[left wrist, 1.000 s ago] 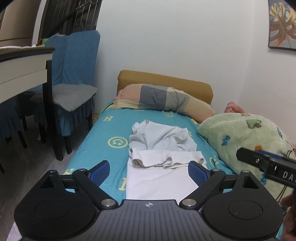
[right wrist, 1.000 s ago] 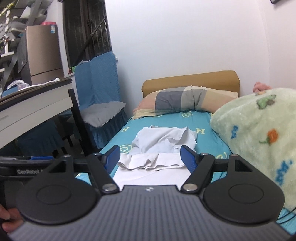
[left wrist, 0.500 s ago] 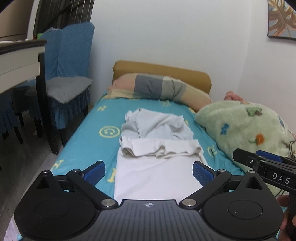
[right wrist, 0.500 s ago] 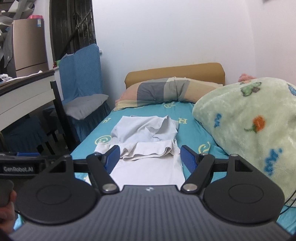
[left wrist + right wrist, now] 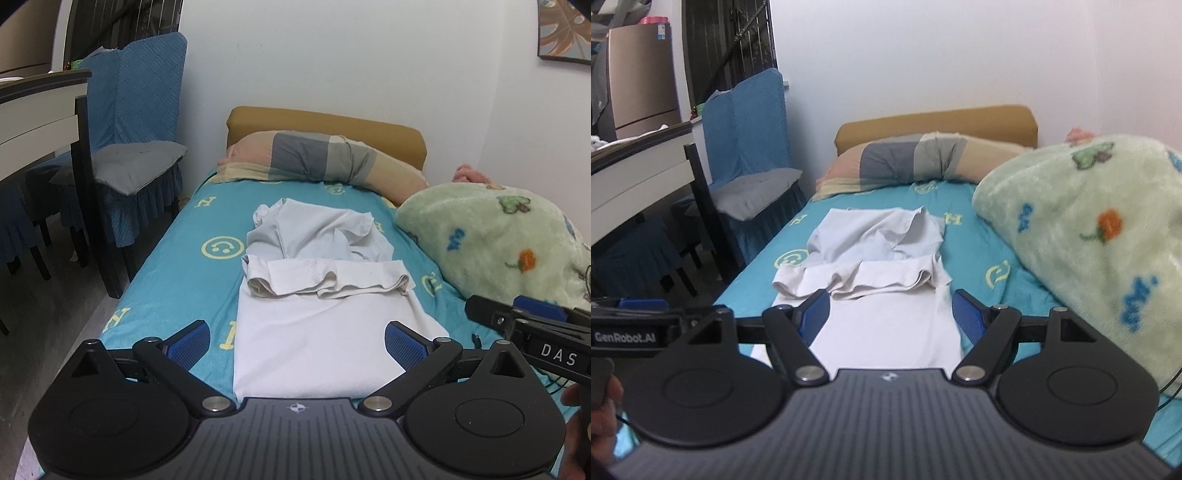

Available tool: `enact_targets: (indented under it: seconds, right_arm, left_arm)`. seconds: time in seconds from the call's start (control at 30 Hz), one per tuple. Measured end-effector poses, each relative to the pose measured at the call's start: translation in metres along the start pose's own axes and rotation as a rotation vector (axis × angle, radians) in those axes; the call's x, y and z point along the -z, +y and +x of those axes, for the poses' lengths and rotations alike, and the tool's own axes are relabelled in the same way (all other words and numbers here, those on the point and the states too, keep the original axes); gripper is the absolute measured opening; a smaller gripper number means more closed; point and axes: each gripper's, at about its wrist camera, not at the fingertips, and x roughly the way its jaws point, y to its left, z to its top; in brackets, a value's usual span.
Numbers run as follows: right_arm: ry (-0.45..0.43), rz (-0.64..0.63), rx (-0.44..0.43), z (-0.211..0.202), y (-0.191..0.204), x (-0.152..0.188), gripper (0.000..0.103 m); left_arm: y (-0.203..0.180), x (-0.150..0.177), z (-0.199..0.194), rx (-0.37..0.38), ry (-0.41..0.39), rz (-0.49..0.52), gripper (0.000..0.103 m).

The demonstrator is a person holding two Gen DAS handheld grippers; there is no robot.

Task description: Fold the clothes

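Observation:
A white shirt (image 5: 317, 332) (image 5: 890, 325) lies flat along the turquoise bed sheet (image 5: 184, 266) (image 5: 979, 258), its sleeves folded across the chest. Beyond it sits a crumpled pale grey garment (image 5: 317, 232) (image 5: 875, 236). My left gripper (image 5: 295, 347) hovers open over the shirt's near half, blue pads wide apart and empty. The right gripper (image 5: 890, 314) is open too, above the shirt's middle, holding nothing. It also shows at the right edge of the left wrist view (image 5: 524, 325).
A plaid pillow (image 5: 317, 162) (image 5: 923, 162) rests against the tan headboard (image 5: 325, 125). A green fleece blanket (image 5: 495, 236) (image 5: 1082, 236) is piled on the bed's right side. A blue-covered chair (image 5: 136, 140) (image 5: 750, 155) and a table (image 5: 37, 114) stand left of the bed.
Both grippers have moved forward and lower toward the bed, so the white shirt fills more of each view. Both stay open. The clothes have not shifted.

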Motion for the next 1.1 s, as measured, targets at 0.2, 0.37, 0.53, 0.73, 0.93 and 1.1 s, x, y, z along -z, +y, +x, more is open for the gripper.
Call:
enact_targets:
  seconds: [0.2, 0.37, 0.53, 0.73, 0.93, 1.1]
  right_arm:
    - [0.019, 0.047, -0.02, 0.005, -0.006, 0.002, 0.075]
    - [0.1, 0.211, -0.087, 0.018, -0.025, 0.009, 0.074]
    - [0.203, 0.405, -0.165, 0.032, -0.04, 0.026, 0.075]
    - [0.326, 0.641, -0.26, 0.055, -0.052, 0.053, 0.076]
    - [0.377, 0.9, -0.324, 0.078, -0.071, 0.078, 0.069]
    - [0.339, 0.95, -0.238, 0.089, -0.08, 0.086, 0.063]
  left_arm:
    - [-0.002, 0.003, 0.007, 0.008, 0.036, 0.007, 0.102]
    - [0.012, 0.009, 0.026, 0.075, 0.158, -0.109, 0.102]
    - [0.03, 0.018, 0.047, 0.145, 0.284, -0.253, 0.1]
    - [0.037, 0.024, 0.061, 0.176, 0.334, -0.344, 0.1]
    - [0.045, 0.031, 0.078, 0.242, 0.379, -0.473, 0.1]
    - [0.051, 0.036, 0.092, 0.297, 0.416, -0.58, 0.1]
